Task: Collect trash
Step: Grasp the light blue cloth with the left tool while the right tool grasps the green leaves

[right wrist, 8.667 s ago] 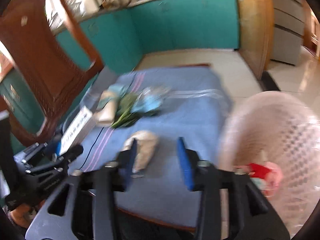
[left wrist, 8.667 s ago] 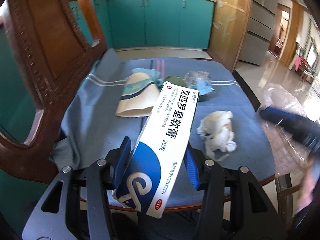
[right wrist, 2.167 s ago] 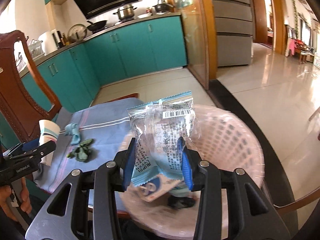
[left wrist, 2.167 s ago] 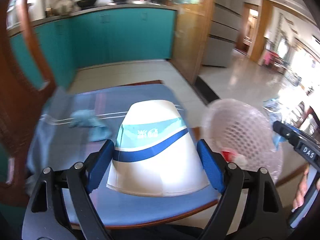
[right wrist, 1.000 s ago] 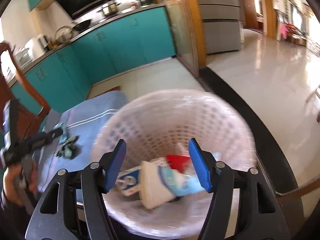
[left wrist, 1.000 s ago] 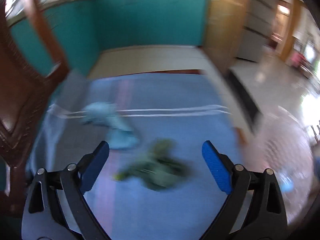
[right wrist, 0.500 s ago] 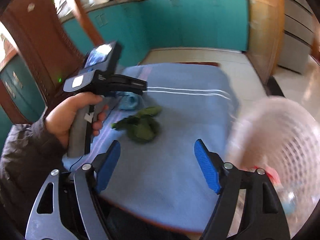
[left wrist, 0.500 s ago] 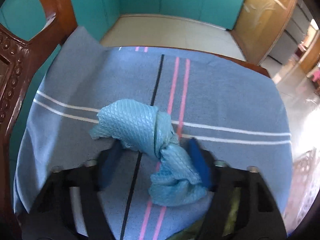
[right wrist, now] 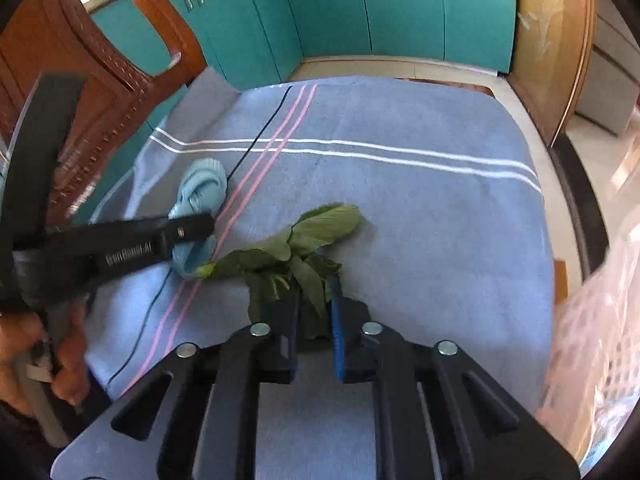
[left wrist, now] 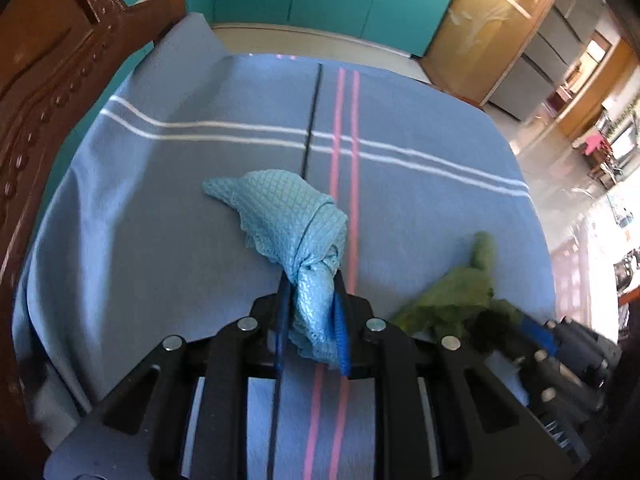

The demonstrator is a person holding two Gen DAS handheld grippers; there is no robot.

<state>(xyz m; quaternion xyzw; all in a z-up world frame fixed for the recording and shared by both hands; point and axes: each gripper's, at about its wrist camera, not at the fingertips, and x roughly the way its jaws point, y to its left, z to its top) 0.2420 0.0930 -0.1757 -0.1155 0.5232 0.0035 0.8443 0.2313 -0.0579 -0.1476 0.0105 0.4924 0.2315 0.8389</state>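
Teal kitchen cabinets (right wrist: 400, 8) stand behind a blue striped cloth (right wrist: 400, 208) spread over the tabletop. White lettering runs along the left gripper's black body, too smeared to read. At the right edge a pale mesh basket (right wrist: 592, 344) is blurred and cut off. The left gripper (left wrist: 310, 312) is closing its blue pads on a crumpled light-blue rag (left wrist: 288, 216) lying on the pink stripes. Just beside it, the right gripper (right wrist: 314, 320) has its pads clamped together on wilted green leaves (right wrist: 296, 252).
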